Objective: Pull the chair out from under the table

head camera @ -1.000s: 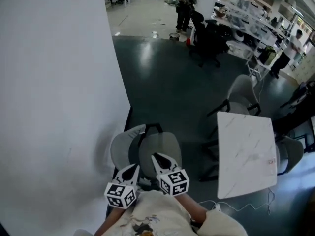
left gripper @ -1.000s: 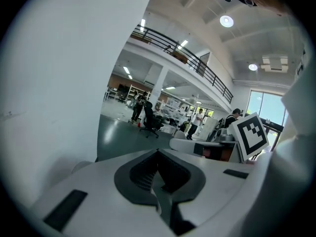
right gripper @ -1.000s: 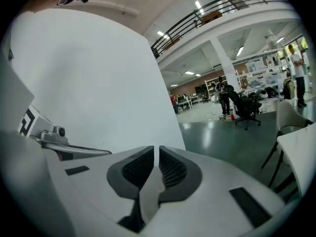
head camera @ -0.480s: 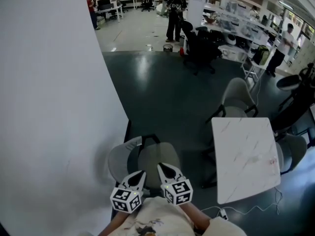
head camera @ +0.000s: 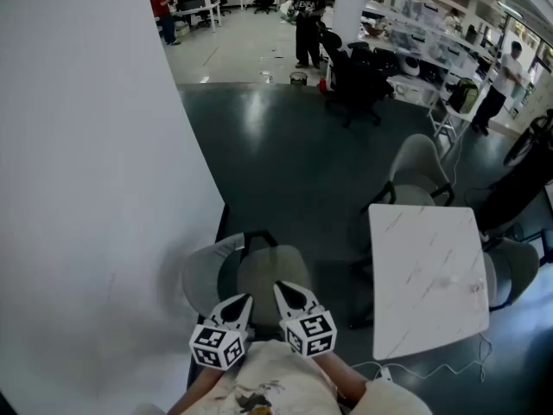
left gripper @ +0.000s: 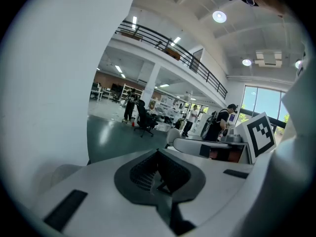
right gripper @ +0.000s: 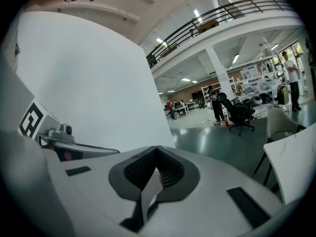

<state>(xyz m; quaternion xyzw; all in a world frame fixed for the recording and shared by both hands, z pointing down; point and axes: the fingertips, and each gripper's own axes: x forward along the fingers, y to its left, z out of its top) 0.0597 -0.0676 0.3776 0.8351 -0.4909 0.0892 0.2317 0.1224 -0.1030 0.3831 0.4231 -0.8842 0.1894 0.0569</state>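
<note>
Head view: left gripper [head camera: 245, 300] and right gripper [head camera: 279, 286] both shut, chair [head camera: 263, 266] just ahead; seemingly mid-pull, next draw it clear of table [head camera: 86, 188].

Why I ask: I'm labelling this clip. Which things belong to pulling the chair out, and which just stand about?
Job: grey padded chair with black frame; left gripper; right gripper.
Standing about: white marble-topped table; pale grey chair beside it; black office chair; person in black.
</note>
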